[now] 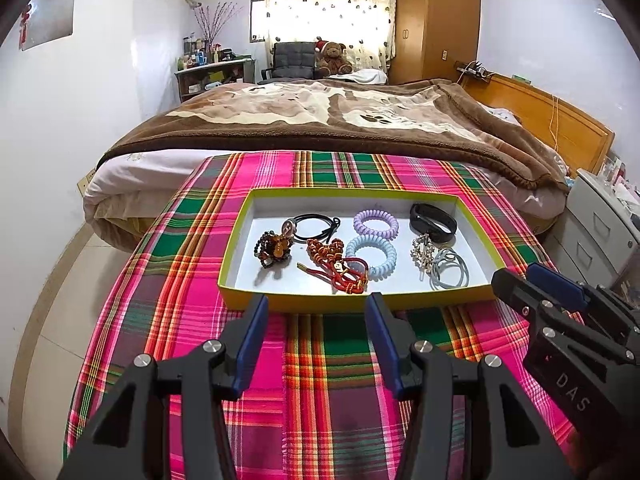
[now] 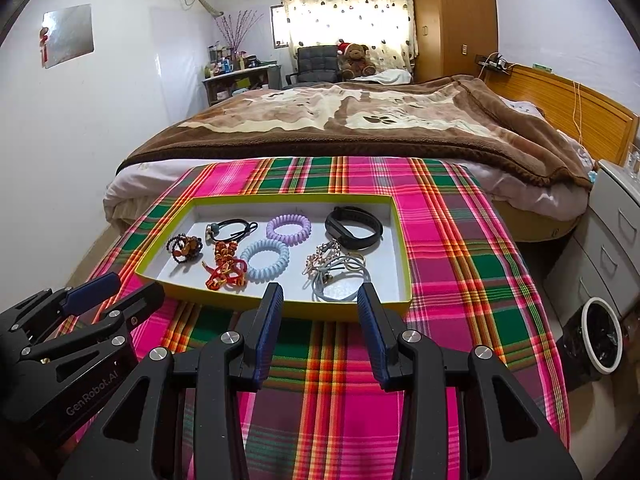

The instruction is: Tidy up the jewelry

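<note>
Left gripper (image 1: pixel 316 300), right gripper (image 2: pixel 319 290): jaws wide, empty, hovering just short of tray (image 1: pixel 352 303) near wall. Likely finished; if sorting continues, lift grey hair ties (image 2: pixel 340 280) at 12 o'clock by single loop, avoiding crystal clip (image 2: pixel 320 259).

the left hand-held gripper (image 1: pixel 316 300) is held low and level, its two blue-padded fingers spread wide apart with nothing between them. the right hand-held gripper (image 2: pixel 319 290) sits just beside it, pointing the same way, its jaws likewise parted and empty.
</note>
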The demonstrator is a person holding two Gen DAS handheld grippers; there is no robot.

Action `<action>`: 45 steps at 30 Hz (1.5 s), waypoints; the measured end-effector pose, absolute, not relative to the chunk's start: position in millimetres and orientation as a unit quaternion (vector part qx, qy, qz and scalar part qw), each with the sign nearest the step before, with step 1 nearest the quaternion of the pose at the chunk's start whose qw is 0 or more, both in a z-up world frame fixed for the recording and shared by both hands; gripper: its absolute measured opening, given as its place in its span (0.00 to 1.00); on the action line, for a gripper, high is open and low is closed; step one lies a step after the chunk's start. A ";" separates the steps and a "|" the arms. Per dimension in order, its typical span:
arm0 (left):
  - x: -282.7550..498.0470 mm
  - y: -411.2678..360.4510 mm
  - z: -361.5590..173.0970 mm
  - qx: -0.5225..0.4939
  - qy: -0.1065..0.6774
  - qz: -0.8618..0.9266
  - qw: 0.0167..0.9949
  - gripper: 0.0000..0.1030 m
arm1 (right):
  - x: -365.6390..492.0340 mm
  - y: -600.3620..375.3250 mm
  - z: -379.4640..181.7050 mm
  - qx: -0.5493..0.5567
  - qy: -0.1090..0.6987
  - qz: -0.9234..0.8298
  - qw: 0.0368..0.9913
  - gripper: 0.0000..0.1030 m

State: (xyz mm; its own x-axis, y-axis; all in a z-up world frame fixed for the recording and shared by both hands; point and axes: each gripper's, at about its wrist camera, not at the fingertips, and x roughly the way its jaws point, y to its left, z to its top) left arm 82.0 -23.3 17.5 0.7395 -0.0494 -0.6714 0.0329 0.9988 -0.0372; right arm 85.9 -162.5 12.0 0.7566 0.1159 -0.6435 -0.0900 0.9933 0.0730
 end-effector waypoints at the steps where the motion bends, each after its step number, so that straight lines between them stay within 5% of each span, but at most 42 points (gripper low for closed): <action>1: 81.9 -23.0 17.2 -0.011 0.361 -0.022 0.932 0.51 | 85.9 -162.0 12.0 0.019 0.344 0.054 0.937 0.38; 45: 82.9 -22.7 14.3 -0.022 0.368 -0.027 0.929 0.51 | 84.3 -159.7 9.5 0.017 0.347 0.054 0.936 0.38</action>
State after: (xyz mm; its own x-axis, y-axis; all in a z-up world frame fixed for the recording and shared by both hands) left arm 82.9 -22.7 14.3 0.7282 -0.0658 -0.6822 0.0333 0.9976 -0.0606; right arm 84.3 -159.7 9.5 0.7532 0.1126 -0.6480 -0.0885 0.9936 0.0698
